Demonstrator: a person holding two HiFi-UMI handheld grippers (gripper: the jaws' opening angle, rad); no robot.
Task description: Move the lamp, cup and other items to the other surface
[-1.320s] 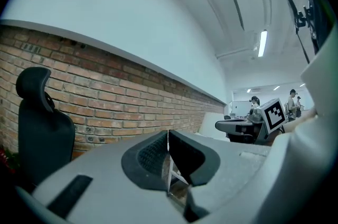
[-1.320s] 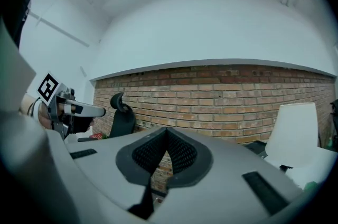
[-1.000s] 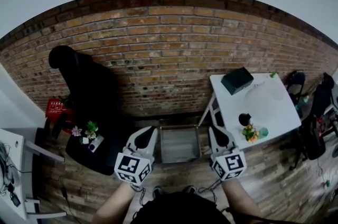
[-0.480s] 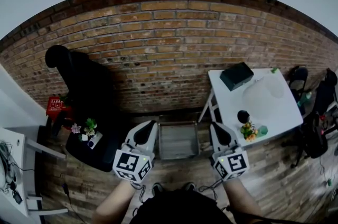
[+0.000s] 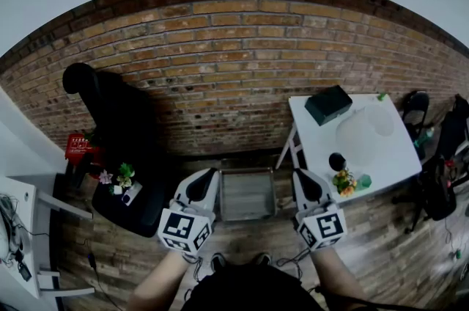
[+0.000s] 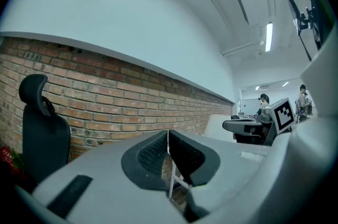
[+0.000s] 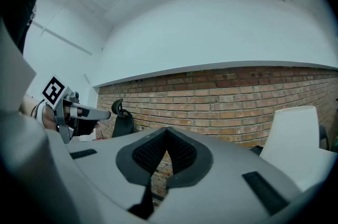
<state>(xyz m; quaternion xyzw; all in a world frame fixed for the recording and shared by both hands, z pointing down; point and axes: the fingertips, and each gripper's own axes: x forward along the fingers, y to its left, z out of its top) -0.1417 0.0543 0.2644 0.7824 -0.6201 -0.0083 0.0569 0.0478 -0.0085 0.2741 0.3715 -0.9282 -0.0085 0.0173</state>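
A white table (image 5: 388, 155) stands at the right against the brick wall. It bears a black box (image 5: 328, 104), a pale domed lamp shade (image 5: 357, 130), a dark cup (image 5: 337, 161), a small bunch of flowers (image 5: 344, 183) and a green cup (image 5: 364, 183). My left gripper (image 5: 204, 181) and right gripper (image 5: 304, 183) are held level in front of me, short of the table, both shut and holding nothing. The left gripper view shows the pads (image 6: 158, 149) pressed together. In the right gripper view the pads (image 7: 179, 151) meet too.
A grey metal-framed stand (image 5: 247, 194) sits on the wooden floor between the grippers. At the left are a black office chair (image 5: 110, 111), a low black seat with flowers (image 5: 123, 181), a red crate (image 5: 79, 148) and a white desk (image 5: 18, 229). Bags lie at far right (image 5: 436, 192).
The view has shifted slightly, so the white table sits a little higher and further left. Both grippers drifted a bit with it and stayed shut.
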